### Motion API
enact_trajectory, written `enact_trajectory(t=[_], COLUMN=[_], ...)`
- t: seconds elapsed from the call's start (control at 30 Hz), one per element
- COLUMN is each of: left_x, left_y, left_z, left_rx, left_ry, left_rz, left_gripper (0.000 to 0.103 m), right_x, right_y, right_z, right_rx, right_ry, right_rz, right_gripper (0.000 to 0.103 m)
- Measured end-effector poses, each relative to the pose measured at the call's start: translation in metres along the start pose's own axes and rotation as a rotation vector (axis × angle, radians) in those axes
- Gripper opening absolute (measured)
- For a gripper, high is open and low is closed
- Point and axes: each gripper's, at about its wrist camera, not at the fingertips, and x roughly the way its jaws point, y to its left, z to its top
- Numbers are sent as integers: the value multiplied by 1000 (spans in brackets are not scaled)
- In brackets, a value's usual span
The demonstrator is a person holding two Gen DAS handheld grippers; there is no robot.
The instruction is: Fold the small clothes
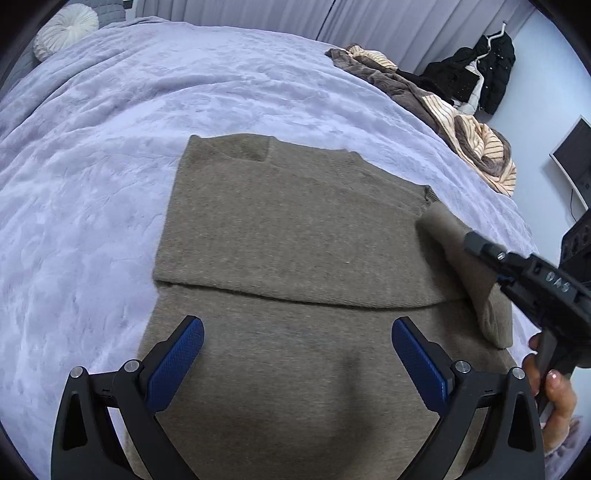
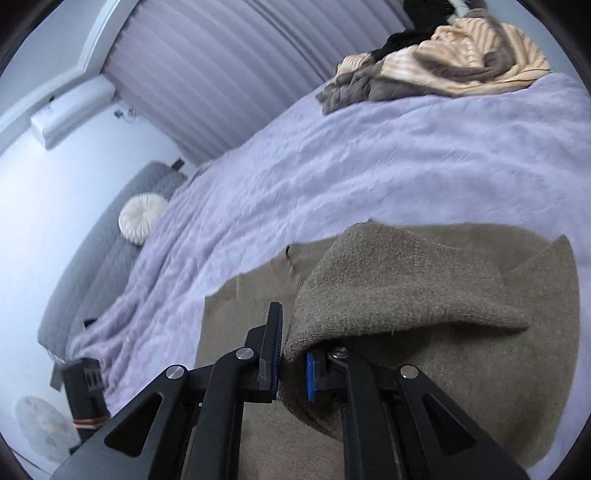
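Sweater [image 1: 288,229] fabric is spread flat on the lavender bedspread [image 1: 92,166], directly beneath the left gripper [image 1: 295,354], whose jaws are held wide apart. Its long axis runs away from that gripper, neckline farthest. One sleeve [image 2: 399,295] is clamped in the right gripper [image 2: 293,363] and lifted at the sweater's right edge.

I'm working in a bedroom at home. A wide bed fills my view, covered with a pale lilac bedspread [image 1: 155,122]. A round white cushion [image 1: 66,31] sits by a grey quilted headboard [image 2: 110,236] at its head. Long pleated curtains [image 2: 207,74] hang behind the bed. A heap of striped and brown clothes [image 1: 461,118] lies on the far edge. Dark garments on a hanger [image 1: 487,70] hang against the white wall, with a monitor [image 1: 574,155] nearby.
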Motion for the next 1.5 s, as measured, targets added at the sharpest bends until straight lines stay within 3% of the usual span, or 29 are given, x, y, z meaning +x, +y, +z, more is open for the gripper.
enact_trajectory(t=[0.13,0.2,0.27,0.3,0.4,0.43,0.47,0.5,0.63,0.73,0.8,0.9,1.0,1.07,1.1,1.23,1.4,1.47,1.5], left_x=[0,0,0,-1,-7,-10,-12,-14,-21,-23,-23,-21,-13,-5,1,34,63,70,74], left_y=[20,27,32,34,41,45,48,51,66,74,78,77,68,58,53,34,11,5,2], left_z=[0,-1,-2,-3,-6,-7,-7,-6,-5,-3,-2,2,8,16,20,38,53,58,60], left_rx=[-16,-18,-10,-5,-4,-11,-18,-24,-50,-71,-80,-84,-75,-68,-67,-90,-104,-123,-124], left_ry=[-5,-7,-7,-8,-20,-27,-34,-41,-60,-60,-58,-46,-29,-15,-4,79,122,136,154], left_rz=[11,3,1,0,-2,-6,-9,-13,-1,-1,-11,-52,-95,-129,-157,-243,-265,-307,-325], left_gripper=[102,102,102,102,102,102,102,102,102,102,102,102,102,102,102,102,101,83,58], right_x=[38,32,16,7,-10,-10,-7,-3,22,54,77,91,72,50,38,-7,-68,-87,-94], right_y=[-7,-19,-37,-42,-60,-60,-55,-46,26,74,90,90,72,53,42,-2,-72,-95,-104], right_z=[-36,-41,-42,-42,-28,-22,-14,-8,3,-13,-30,-51,-57,-59,-61,-69,-94,-103,-106], right_rx=[57,147,261,302,393,389,363,320,2,-196,-278,-299,-200,-99,-49,121,403,504,546], right_ry=[121,94,40,-2,-103,-106,-96,-86,-18,94,189,260,237,219,205,142,37,-19,-48], right_rz=[-74,-21,29,30,-17,-34,-47,-54,-64,-58,-80,-139,-84,-37,-16,-8,20,44,52], right_gripper=[16,20,39,42,42,33,15,12,12,12,15,19,26,41,43,44,44,44,44])
